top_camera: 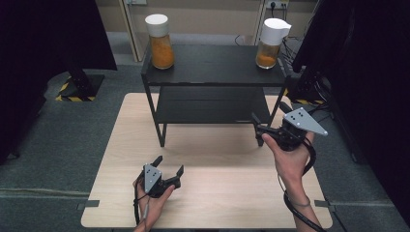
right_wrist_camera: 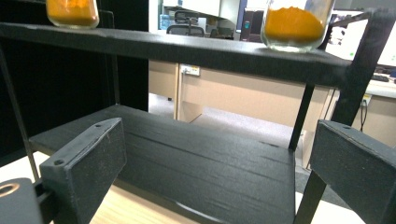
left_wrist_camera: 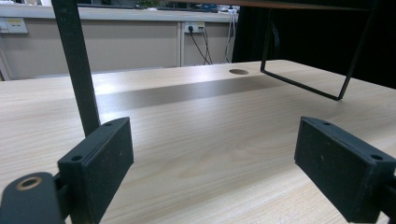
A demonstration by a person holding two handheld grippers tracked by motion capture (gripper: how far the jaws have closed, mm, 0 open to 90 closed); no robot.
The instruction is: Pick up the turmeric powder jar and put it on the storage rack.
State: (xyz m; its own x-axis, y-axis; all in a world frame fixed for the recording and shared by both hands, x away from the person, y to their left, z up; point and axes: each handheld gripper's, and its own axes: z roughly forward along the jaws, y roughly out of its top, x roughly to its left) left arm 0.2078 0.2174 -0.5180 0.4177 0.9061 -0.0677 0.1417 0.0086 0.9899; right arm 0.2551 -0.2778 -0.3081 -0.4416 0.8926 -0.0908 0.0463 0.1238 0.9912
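Two glass jars of orange powder stand on the top board of a black two-tier shelf: a white-capped one at its left end and one with a white spouted lid at its right end. My left gripper is open and empty, low over the wooden table in front of the shelf. My right gripper is open and empty beside the shelf's front right leg, pointing in at the lower board. In the right gripper view both jar bottoms show above the top board.
In the left gripper view the shelf's front left leg rises just ahead of the left jaw, and a cable hole is in the table farther back. Dark curtains flank the table. Grey floor surrounds it.
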